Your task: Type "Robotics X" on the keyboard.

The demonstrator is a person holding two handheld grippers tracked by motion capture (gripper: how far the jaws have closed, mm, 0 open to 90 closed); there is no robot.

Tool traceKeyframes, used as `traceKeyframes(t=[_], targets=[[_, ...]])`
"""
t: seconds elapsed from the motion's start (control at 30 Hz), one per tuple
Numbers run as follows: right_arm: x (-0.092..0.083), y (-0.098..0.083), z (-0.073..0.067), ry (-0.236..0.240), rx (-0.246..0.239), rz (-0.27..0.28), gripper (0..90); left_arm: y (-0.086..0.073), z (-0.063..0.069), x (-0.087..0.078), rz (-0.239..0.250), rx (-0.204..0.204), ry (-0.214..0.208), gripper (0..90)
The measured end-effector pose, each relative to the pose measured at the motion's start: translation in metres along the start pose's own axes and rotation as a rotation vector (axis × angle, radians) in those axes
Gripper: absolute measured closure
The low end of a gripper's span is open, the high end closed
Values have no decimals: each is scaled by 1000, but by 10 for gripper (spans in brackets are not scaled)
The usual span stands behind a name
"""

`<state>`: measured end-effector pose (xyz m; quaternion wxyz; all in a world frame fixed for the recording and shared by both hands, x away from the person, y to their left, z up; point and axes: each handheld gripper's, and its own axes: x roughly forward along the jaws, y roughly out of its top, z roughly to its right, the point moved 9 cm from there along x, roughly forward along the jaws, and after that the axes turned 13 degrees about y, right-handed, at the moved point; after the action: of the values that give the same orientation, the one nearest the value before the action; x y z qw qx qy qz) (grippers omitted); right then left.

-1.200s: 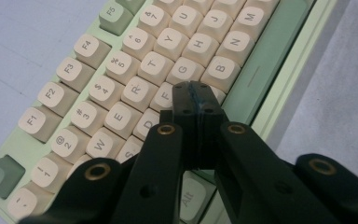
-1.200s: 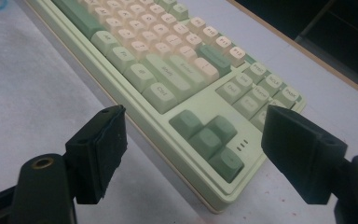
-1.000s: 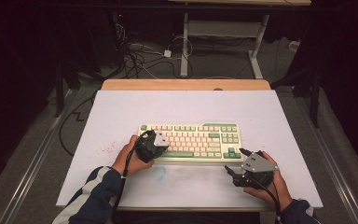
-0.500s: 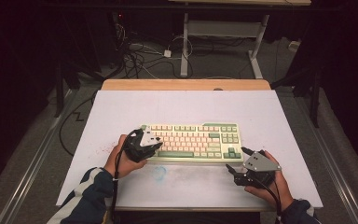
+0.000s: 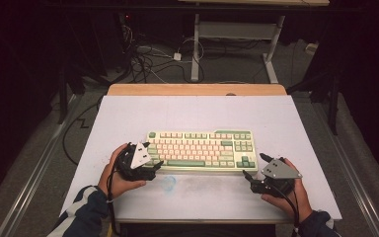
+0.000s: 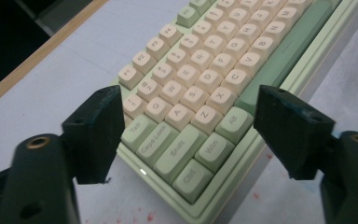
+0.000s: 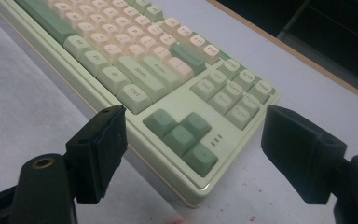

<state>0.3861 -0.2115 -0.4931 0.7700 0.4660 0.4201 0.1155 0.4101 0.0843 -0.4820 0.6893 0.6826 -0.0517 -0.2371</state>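
High view: both grippers flank a pale green and cream plastic keyboard (image 5: 201, 150).
Long axis runs left-right; left gripper (image 5: 150, 164) touches its near-left corner, right gripper (image 5: 253, 171) near its near-right; both gape wide, empty.

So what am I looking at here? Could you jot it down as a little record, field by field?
Setting: a person at a table covered by a pale sheet
Main object: green and cream keyboard, flat on the table
Left gripper: open, fingers either side of the keyboard's near left corner, not touching it
Right gripper: open, aimed at the keyboard's near right corner by the arrow keys
Held: nothing
Marks: faint blue smudge on the sheet in front of the keyboard
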Motion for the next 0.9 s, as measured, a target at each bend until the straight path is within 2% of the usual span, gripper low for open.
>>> traceKeyframes(t=[0.13,0.2,0.27,0.37,0.43,0.5,0.53,0.67,0.73,0.8,0.9], targets=[[0,0,1,0,8,0,231,-4,-9,-8,12,-10,22,193],[0,0,0,0,4,0,231,-8,-12,-11,4,-15,24,193],[0,1,0,-2,4,1,231,-13,-16,-13,-5,-3,36,194],[-1,2,1,-6,6,4,231,-16,-21,-17,-17,-19,52,197],[-2,2,1,-8,8,8,231,-20,-26,-19,-31,-14,68,199],[-2,2,2,-9,9,8,231,-22,-30,-20,-43,-35,78,204],[-2,2,2,-10,11,9,231,-24,-32,-20,-49,-28,89,209],[-2,2,2,-9,9,6,231,-27,-39,-20,-68,-32,120,288],[-2,2,2,-9,10,5,231,-28,-42,-21,-81,-42,117,328],[-2,2,2,-8,10,5,231,-30,-43,-22,-103,-48,111,464],[-2,2,2,-9,9,4,231,-33,-44,-22,-132,-49,118,610]])
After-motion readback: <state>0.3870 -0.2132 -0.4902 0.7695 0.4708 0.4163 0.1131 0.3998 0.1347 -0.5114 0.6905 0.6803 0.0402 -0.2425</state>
